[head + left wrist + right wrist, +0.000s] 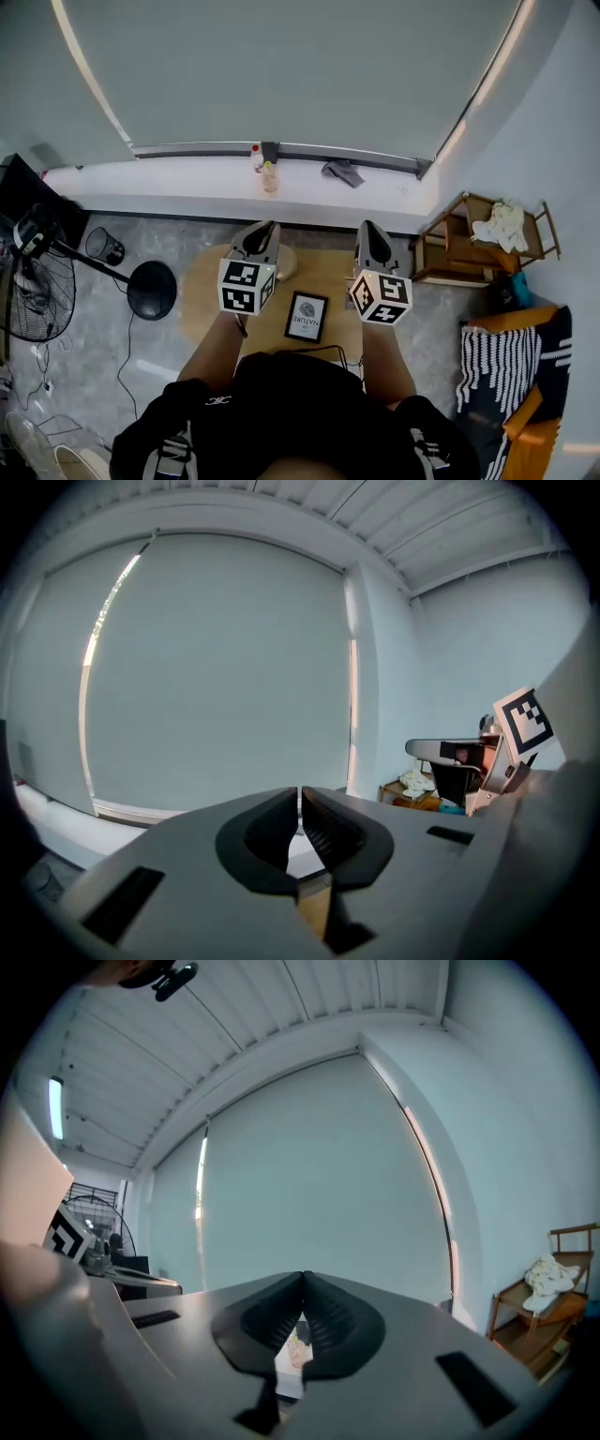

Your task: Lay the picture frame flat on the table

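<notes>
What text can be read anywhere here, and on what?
"NATURE": on the print in the picture frame.
Smaller line below it: too small to read.
On the left marker cube and right marker cube: square patterns, no words.
The bottle on the sill: label unreadable.

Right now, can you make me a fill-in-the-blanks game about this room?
The frame is on the ___.
The left gripper and right gripper are both ___, holding nothing.
In the head view, the fan stands on the ___ side.
Missing words: table; shut; left.
</notes>
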A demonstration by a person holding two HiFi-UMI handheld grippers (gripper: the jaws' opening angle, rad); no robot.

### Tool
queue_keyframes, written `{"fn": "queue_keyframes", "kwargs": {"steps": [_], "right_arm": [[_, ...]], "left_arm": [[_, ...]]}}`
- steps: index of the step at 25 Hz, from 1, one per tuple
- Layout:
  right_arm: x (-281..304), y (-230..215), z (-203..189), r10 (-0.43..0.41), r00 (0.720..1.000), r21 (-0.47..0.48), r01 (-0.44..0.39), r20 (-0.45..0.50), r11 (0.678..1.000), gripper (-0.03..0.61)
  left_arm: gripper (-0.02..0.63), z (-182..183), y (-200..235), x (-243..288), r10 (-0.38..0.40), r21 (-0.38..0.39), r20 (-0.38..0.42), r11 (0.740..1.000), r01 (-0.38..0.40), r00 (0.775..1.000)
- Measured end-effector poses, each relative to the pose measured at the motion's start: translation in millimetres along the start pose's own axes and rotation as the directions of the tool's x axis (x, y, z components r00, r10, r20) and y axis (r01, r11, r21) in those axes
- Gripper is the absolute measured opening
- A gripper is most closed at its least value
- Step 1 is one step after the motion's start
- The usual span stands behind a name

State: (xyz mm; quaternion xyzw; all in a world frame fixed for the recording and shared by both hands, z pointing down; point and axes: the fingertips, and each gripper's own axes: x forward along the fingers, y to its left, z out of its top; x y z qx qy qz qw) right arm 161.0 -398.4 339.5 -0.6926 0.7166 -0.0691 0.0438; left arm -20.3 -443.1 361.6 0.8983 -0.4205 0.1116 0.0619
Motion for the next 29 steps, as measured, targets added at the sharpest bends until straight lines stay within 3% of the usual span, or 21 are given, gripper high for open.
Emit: {"fn": "queue_keyframes", "kwargs": {"steps": [10,29], "right_arm": [[1.4,37.4,20.0,0.017,0.999,-0.051,-0.015,0.030,0.999,0.014],[27.8,58.4,11.7,0.025,0.999,-0.057,-0.024,0.022,0.998,0.014]], "left_arm": [[0.031,33.9,44.6,-42.2,0.053,-0.028,0.092,0.998,-0.051,0.994],[0.029,38.9,75.0,-33.7,0.043,-0.023,0.119,0.999,-0.040,0.992]]}}
